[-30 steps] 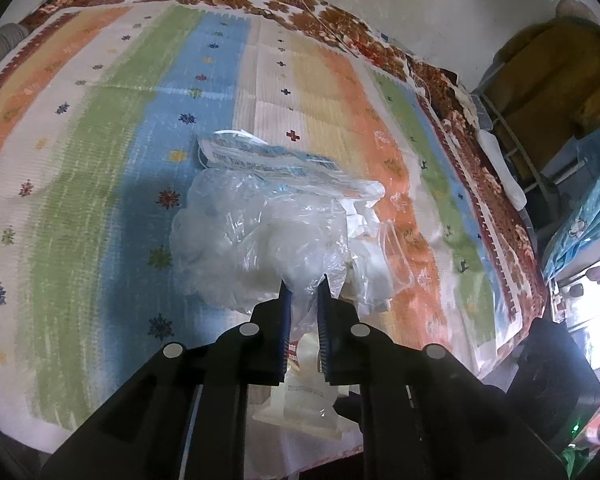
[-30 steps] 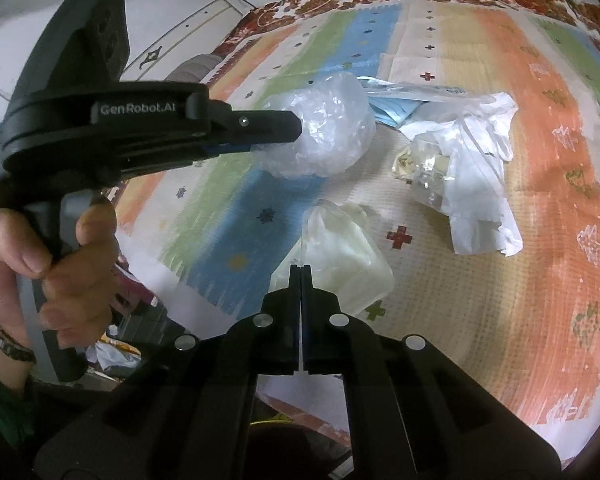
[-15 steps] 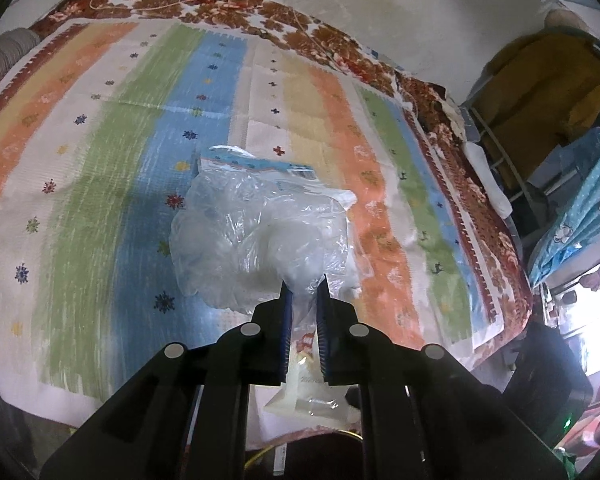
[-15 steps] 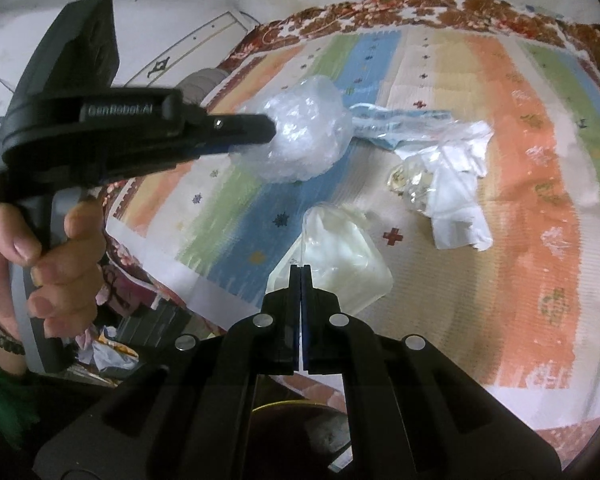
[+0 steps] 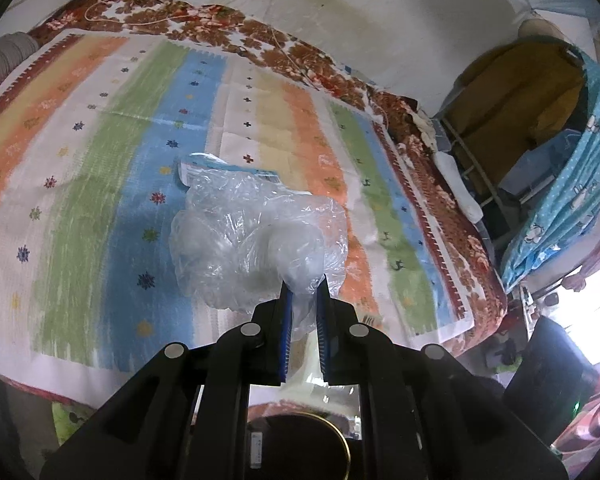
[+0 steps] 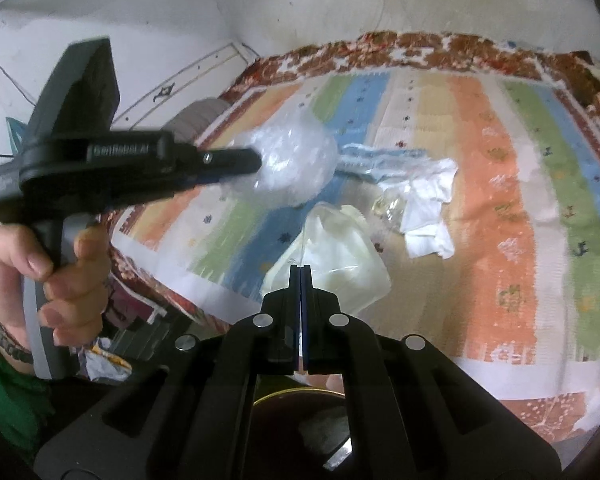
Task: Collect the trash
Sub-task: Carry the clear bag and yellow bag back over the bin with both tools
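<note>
Your left tongs (image 5: 302, 300) pinch a thin bit of the clear bag (image 5: 256, 244) up over the bed (image 5: 100, 140), your right tongs (image 6: 300, 276) pinch the pouch (image 6: 332, 248) edge, so either could slip and drop.

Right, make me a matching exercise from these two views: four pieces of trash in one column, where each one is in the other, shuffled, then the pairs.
Things
1. crumpled clear bag
2. milky plastic bag
3. white tissue
4. blue-printed wrapper

Places
A. lying flat on the striped bedcover, behind the tissue
B. pinched between the left gripper's fingers, lifted above the bed
C. crumpled on the bedcover, right of the milky bag
D. held at its edge by the shut right gripper

Pairs: 1-B, 2-D, 3-C, 4-A
</note>
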